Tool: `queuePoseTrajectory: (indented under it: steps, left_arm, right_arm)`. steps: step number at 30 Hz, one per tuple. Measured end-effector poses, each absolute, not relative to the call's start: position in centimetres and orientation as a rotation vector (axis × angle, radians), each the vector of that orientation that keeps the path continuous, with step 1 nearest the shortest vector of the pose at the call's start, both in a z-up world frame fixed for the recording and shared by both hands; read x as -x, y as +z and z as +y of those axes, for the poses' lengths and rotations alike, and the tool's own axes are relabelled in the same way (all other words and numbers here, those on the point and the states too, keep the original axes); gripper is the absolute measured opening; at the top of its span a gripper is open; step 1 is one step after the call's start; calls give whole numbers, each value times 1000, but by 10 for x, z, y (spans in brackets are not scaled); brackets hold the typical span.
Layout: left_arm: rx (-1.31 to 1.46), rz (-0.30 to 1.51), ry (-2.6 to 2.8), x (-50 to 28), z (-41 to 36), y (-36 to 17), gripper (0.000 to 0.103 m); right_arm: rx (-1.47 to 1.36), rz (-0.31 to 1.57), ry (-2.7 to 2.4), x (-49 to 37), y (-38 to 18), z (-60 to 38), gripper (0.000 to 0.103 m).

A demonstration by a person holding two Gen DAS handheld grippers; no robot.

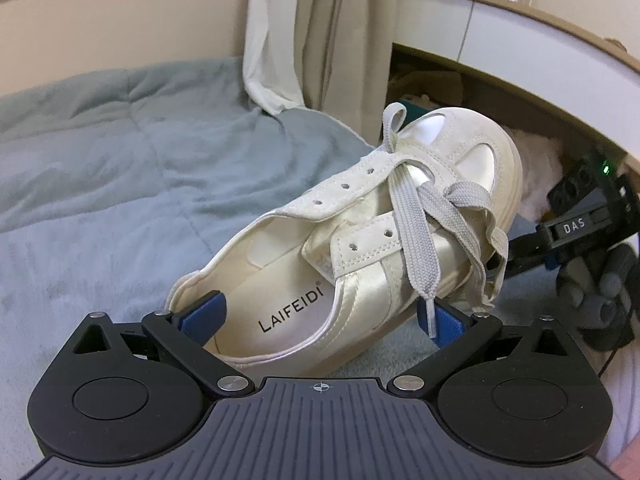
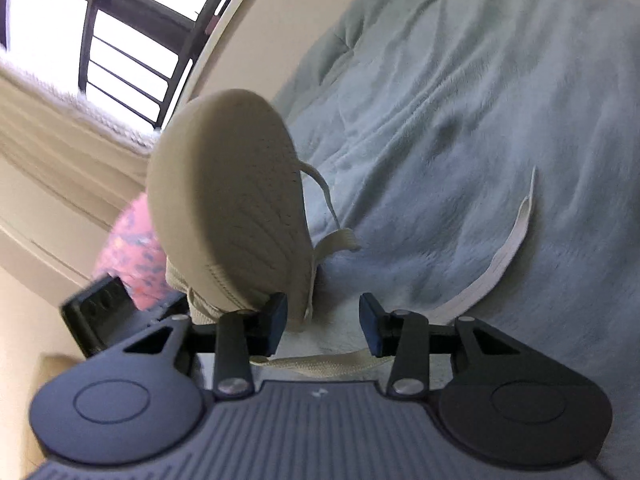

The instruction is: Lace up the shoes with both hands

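A cream sneaker (image 1: 344, 248) with "LAIFEIDI" on its insole hangs tilted above the bed, heel toward me in the left wrist view. My left gripper (image 1: 322, 318) clamps its heel end: one blue pad (image 1: 202, 314) sits inside the collar, the other (image 1: 442, 322) outside the side wall. A grey lace (image 1: 416, 232) is threaded through the front eyelets, and its ends hang loose. The right wrist view faces the sole (image 2: 228, 200). My right gripper (image 2: 323, 322) stands open beneath the toe. A lace tip (image 2: 308, 312) dangles between its fingers, and another stretch of the lace (image 2: 320, 364) crosses near the base.
A blue-grey blanket (image 1: 120, 160) covers the bed. A loose lace end (image 2: 508, 248) trails on it. Curtains (image 1: 320, 32) hang behind, and a curved shelf edge (image 1: 520, 64) runs at the right. A pink patterned sleeve (image 2: 132, 256) shows behind the sole. The right gripper's body (image 1: 580, 220) is beside the toe.
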State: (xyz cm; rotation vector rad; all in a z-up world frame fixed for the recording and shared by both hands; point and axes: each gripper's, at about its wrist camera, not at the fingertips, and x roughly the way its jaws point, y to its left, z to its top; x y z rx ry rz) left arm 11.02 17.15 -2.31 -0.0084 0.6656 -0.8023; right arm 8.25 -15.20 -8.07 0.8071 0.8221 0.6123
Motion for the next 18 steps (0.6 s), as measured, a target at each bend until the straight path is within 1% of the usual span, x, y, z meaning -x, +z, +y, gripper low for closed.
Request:
queuePoseTrajectory:
  steps: [3, 5, 6, 7, 8, 11, 15, 18]
  left_arm:
    - [44, 670, -799, -113, 176, -24, 103]
    - [62, 672, -799, -114, 178, -24, 103]
    - [61, 671, -798, -114, 177, -24, 103]
    - [55, 668, -799, -113, 176, -24, 103]
    - [48, 664, -800, -112, 176, -24, 103]
    - [39, 659, -804, -110, 175, -24, 103]
    - [52, 661, -806, -111, 178, -25, 103]
    - [50, 661, -807, -110, 177, -26, 103]
  right_arm:
    - [-914, 808, 648, -86, -96, -155, 44]
    - [-908, 833, 661, -88, -103, -149, 40]
    - [-868, 843, 668, -87, -102, -144, 29]
    - [-823, 847, 674, -85, -100, -142, 9]
    - [-782, 849, 668, -84, -98, -137, 1]
    - [-663, 840, 617, -79, -85, -131, 1]
    - [-394, 797, 479, -67, -62, -130, 1]
    - [-258, 759, 374, -60, -50, -137, 1]
